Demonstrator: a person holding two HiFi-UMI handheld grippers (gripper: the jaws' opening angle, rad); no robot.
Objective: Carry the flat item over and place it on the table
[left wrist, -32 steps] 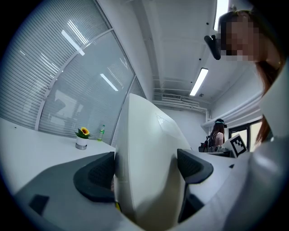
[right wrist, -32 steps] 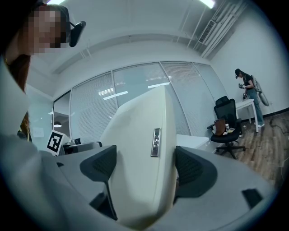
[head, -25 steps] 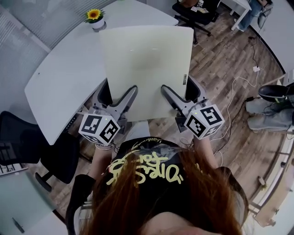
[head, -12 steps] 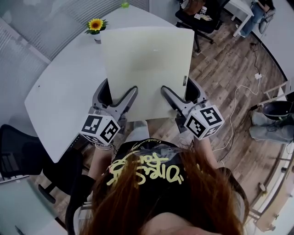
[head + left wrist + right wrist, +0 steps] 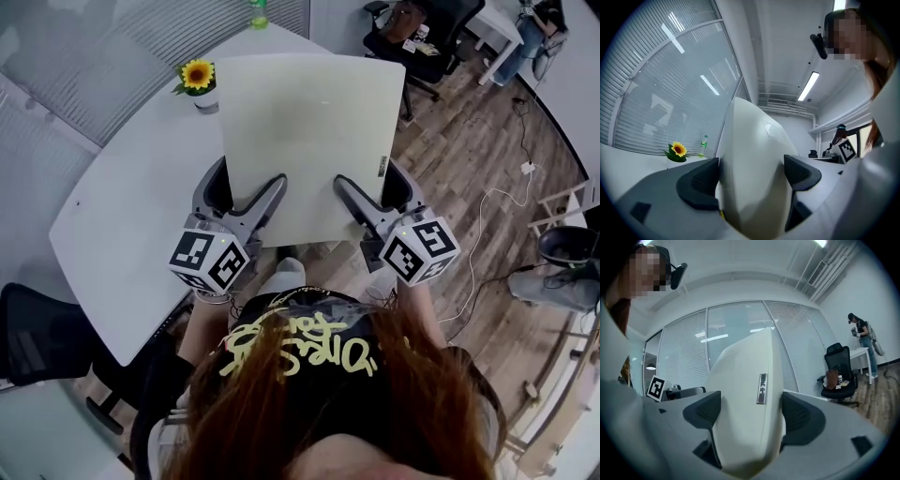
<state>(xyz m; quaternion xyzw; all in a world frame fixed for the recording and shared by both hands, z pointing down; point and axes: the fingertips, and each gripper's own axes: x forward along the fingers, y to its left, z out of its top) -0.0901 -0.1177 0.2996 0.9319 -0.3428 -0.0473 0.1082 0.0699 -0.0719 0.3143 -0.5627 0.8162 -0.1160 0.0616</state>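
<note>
Gripping a cream-white flat square panel (image 5: 305, 141) by its near edge, with the left tongs (image 5: 242, 192) and the right tongs (image 5: 373, 192) set well apart along that edge. Holding the panel over the near side of the curved white tabletop (image 5: 122, 187), the panel's left part covering the tabletop and its right part reaching past the tabletop's edge, over the wooden floor (image 5: 469, 159).

Clamping narrowly in the left gripper view, the left tongs (image 5: 750, 176) pressing dark pads against both faces of the panel (image 5: 754, 150). Clamping likewise in the right gripper view, the right tongs (image 5: 749, 413) closed on the panel (image 5: 740, 376), just beside a small metal tag (image 5: 761, 389) on the panel's edge.

Standing on the tabletop's far side, just beyond the panel's left corner, a yellow sunflower in a small white pot (image 5: 199, 80). Standing farther back on the tabletop, a green bottle (image 5: 258, 11). Sitting off the tabletop's right end, on the floor, a black office chair (image 5: 422, 33).
</note>
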